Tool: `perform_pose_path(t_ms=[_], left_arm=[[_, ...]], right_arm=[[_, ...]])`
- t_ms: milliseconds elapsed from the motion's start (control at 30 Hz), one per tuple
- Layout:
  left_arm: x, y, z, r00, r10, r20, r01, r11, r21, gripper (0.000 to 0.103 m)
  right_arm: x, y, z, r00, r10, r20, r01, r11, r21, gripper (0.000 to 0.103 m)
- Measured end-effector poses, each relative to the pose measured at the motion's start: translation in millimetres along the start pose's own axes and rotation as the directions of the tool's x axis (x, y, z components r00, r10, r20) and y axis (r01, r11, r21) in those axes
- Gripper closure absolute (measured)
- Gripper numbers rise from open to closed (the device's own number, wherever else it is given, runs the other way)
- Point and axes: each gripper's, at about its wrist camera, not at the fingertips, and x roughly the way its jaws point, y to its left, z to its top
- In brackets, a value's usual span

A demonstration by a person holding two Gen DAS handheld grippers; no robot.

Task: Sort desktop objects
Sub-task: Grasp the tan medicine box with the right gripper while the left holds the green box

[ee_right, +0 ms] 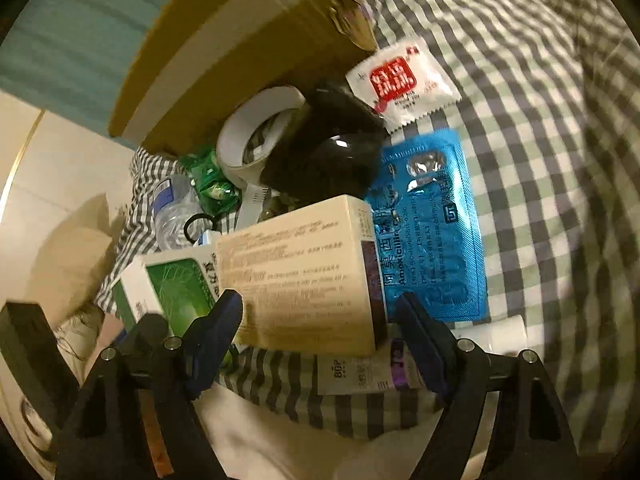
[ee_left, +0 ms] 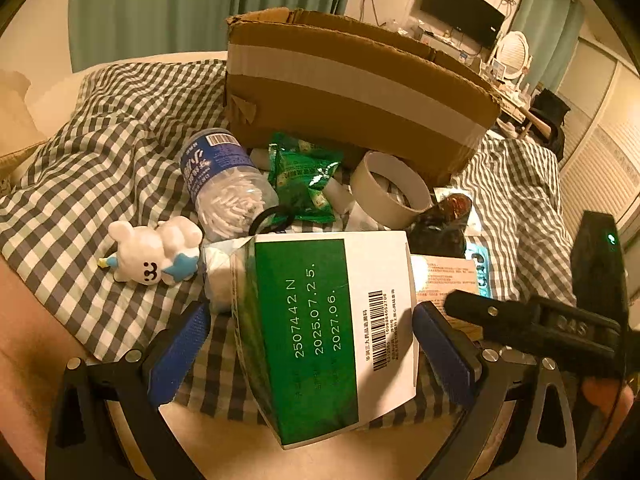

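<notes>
A green-and-white medicine box (ee_left: 320, 332) lies tilted between the blue pads of my left gripper (ee_left: 312, 312). Checked cloth shows between the box and the left pad, so that gripper is open. In the right wrist view a cream medicine box (ee_right: 300, 276) fills the space between the pads of my right gripper (ee_right: 320, 298). Both pads stand close beside the box, with a thin gap on the right, so this gripper is open too. The green-and-white box (ee_right: 168, 292) lies just left of the cream one.
An open cardboard box (ee_left: 360, 92) stands behind the pile on the checked cloth (ee_left: 120, 140). Around it lie a bottle of cotton swabs (ee_left: 224, 184), green packets (ee_left: 304, 184), a tape roll (ee_right: 256, 136), a white plush toy (ee_left: 152, 252), a blue blister pack (ee_right: 432, 232), a red-and-white sachet (ee_right: 400, 80) and a tube (ee_right: 368, 372).
</notes>
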Motion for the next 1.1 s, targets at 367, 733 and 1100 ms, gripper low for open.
perform_pose_path(t_ms=[367,733,1100], left_arm=[[26.1,0.8,-8.6,0.983,0.139,-0.118,-0.13,0.988,0.077,0.0],[36.6,59.4,-4.5,0.987,0.035,-0.154,-0.063,0.982,-0.177,0.0],[38.6,83.4,-9.1,0.987,0.054,-0.15,-0.091,0.964,-0.251,0.0]], right_arm=[[5.2,1.8,-5.8,0.986,0.165,-0.038,-0.164,0.986,0.024,0.061],[-2.4,15.2,-5.3,0.928,0.373,-0.012,-0.372,0.928,0.026,0.061],[13.9,70.9,-15.8,0.977,0.213,-0.028,-0.214,0.954,-0.209,0.041]])
